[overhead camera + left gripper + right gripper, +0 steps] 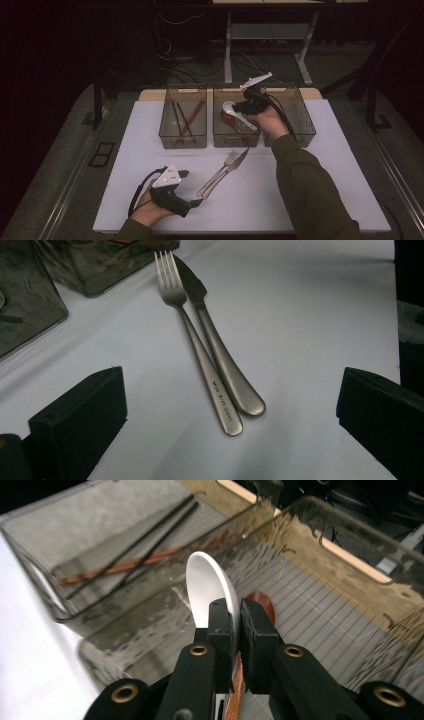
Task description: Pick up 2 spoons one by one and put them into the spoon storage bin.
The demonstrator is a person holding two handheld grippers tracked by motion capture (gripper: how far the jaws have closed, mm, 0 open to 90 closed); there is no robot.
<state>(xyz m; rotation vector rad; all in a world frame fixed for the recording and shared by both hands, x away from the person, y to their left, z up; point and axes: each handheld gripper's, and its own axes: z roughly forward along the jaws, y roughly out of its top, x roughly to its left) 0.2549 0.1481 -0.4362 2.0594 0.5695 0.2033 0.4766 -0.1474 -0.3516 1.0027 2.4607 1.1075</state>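
- High view: my right gripper (246, 106) holds the white ceramic soup spoon (235, 112) over the middle clear plastic bin (218, 140); I judge the sorting step is mid-drop.
- Left gripper view: jaws spread wide, nothing between them, facing the steel fork (192, 335) and steel table knife (220, 350) on the white table (310, 315).
- Right gripper view: jaws clamped on the spoon's handle above a brown spoon (260, 602). Next: lower, then let go.

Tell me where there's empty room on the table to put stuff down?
The white table is bare on the right of the fork and knife, and on the left beside the chopstick bin. It is crowded at the middle bin, where the right gripper holds the white spoon.
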